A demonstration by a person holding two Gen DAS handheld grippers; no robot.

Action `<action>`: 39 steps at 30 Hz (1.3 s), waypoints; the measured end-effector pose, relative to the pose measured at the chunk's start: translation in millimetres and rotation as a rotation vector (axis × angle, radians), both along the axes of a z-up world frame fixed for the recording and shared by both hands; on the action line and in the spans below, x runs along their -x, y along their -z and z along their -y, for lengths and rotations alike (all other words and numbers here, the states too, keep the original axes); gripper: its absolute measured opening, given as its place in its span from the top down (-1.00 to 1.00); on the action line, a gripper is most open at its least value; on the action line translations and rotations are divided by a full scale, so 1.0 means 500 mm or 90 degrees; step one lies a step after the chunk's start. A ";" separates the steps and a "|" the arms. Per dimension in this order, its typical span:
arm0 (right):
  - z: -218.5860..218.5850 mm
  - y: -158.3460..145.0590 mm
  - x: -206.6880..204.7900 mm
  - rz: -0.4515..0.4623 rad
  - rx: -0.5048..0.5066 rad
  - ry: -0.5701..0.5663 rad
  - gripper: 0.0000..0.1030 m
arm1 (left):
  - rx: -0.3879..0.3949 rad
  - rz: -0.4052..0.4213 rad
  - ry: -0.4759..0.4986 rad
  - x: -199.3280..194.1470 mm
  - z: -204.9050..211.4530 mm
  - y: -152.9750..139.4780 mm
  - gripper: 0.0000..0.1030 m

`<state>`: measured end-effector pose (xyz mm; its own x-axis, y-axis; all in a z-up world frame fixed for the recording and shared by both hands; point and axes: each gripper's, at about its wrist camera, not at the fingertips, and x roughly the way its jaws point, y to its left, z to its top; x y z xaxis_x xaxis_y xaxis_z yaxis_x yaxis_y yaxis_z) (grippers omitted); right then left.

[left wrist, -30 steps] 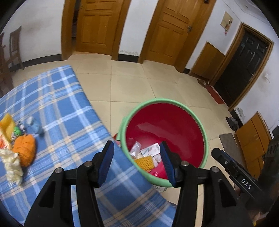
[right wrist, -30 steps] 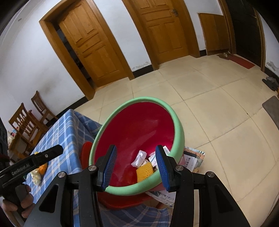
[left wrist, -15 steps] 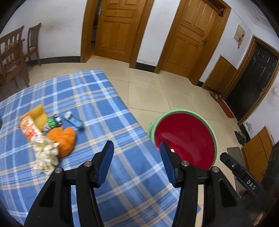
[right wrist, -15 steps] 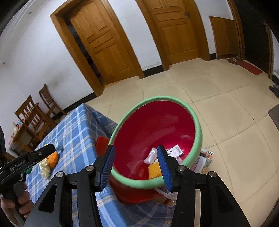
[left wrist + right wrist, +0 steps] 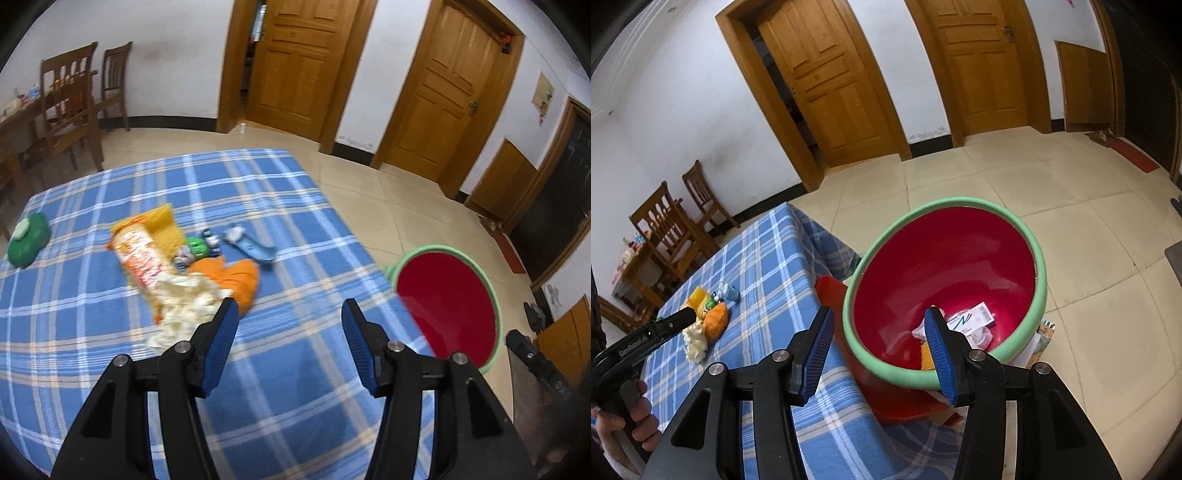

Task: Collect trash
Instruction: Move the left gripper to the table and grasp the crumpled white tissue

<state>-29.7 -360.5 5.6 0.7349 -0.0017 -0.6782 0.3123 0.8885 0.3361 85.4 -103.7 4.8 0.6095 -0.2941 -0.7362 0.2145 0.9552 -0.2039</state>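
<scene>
A pile of trash lies on the blue plaid table (image 5: 303, 236): a crumpled white tissue (image 5: 184, 306), an orange wrapper (image 5: 236, 277), a snack bag (image 5: 140, 254), a green toy (image 5: 199, 247) and a blue piece (image 5: 255, 247). My left gripper (image 5: 288, 350) is open and empty, above the table just short of the pile. The red basin with a green rim (image 5: 1041, 273) stands beside the table and holds paper scraps (image 5: 971, 321). My right gripper (image 5: 879, 354) is open and empty over the basin's near rim. The basin also shows in the left wrist view (image 5: 495, 310).
A green pouch (image 5: 29, 236) lies at the table's left edge. Wooden chairs (image 5: 70, 99) stand by the far wall. Wooden doors (image 5: 291, 62) line the wall. A red stool (image 5: 831, 291) sits under the basin. Tiled floor surrounds the table.
My left gripper has swung left from over the basin to face the pile of trash on the table. My right gripper has stayed open over the basin, shifting slightly.
</scene>
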 end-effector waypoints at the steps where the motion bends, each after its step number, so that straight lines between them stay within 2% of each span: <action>1: -0.003 0.000 -0.002 -0.001 0.000 -0.002 -0.01 | 0.000 -0.003 -0.008 -0.003 -0.010 0.005 -0.16; 12: -0.033 0.007 -0.021 -0.016 0.003 -0.023 -0.02 | -0.005 -0.041 -0.086 -0.035 -0.087 0.059 -0.17; 23: -0.050 0.015 -0.038 -0.026 0.004 -0.035 -0.02 | -0.017 -0.083 -0.112 -0.052 -0.105 0.114 -0.17; 27: -0.055 0.016 -0.040 -0.028 0.004 -0.040 -0.02 | -0.020 -0.081 -0.113 -0.052 -0.109 0.119 -0.17; 29: -0.057 0.016 -0.040 -0.029 0.005 -0.044 -0.02 | -0.018 -0.079 -0.113 -0.050 -0.111 0.119 -0.05; 30: -0.060 0.017 -0.041 -0.030 0.005 -0.046 -0.02 | -0.016 -0.079 -0.111 -0.049 -0.112 0.119 0.11; 31: -0.062 0.017 -0.042 -0.030 0.004 -0.048 -0.02 | -0.013 -0.081 -0.109 -0.048 -0.113 0.120 0.17; 34: -0.068 0.017 -0.045 -0.030 0.005 -0.053 -0.02 | -0.004 -0.075 -0.109 -0.042 -0.124 0.114 0.29; 39: -0.082 0.014 -0.051 -0.029 0.006 -0.068 -0.02 | 0.003 -0.058 -0.110 -0.029 -0.138 0.093 0.36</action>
